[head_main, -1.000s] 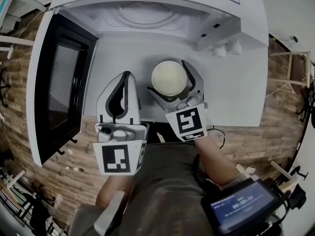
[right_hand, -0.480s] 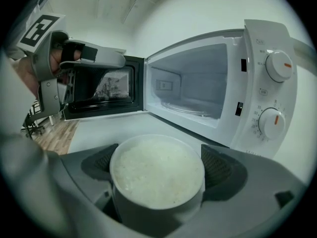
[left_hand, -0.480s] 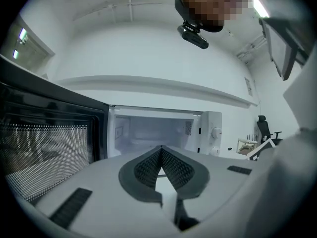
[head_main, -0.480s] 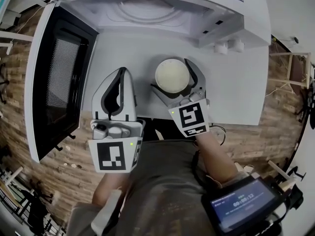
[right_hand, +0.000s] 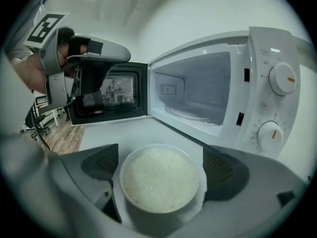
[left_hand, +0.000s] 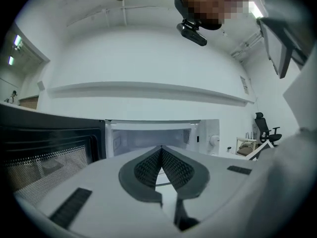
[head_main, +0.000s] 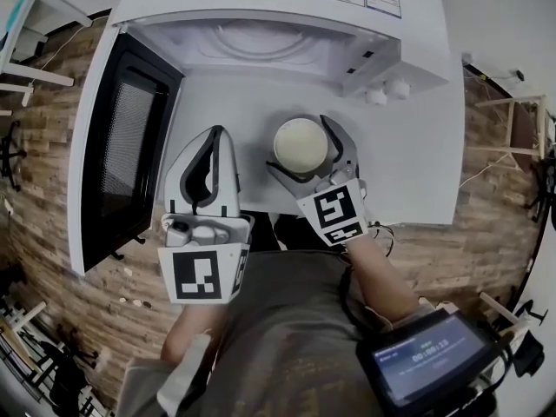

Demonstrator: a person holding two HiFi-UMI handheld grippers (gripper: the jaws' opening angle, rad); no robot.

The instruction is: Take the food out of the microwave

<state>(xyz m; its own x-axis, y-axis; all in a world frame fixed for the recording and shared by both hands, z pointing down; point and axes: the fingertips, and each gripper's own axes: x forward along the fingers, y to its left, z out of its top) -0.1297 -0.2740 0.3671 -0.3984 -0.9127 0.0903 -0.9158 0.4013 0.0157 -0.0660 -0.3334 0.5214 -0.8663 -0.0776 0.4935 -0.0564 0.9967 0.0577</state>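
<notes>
A white bowl of rice [head_main: 301, 144] is out on the white table [head_main: 408, 163], in front of the open microwave [head_main: 261, 33]. My right gripper [head_main: 297, 144] is shut on the bowl of rice [right_hand: 159, 177], one dark pad on each side of its rim. The microwave's cavity [right_hand: 198, 93] holds only its turntable. My left gripper [head_main: 217, 133] hovers to the left of the bowl, shut and holding nothing. In the left gripper view the pads of that gripper [left_hand: 161, 150] meet and point at the cavity.
The black-framed door [head_main: 126, 155] is swung out to the left, close beside the left gripper. Two knobs [right_hand: 282, 78] sit on the microwave's right panel. A device with a lit screen [head_main: 430, 359] is at the lower right. Wooden floor surrounds the table.
The head camera's view has shifted slightly. Both grippers and the bowl keep nearly the same places in front of the microwave.
</notes>
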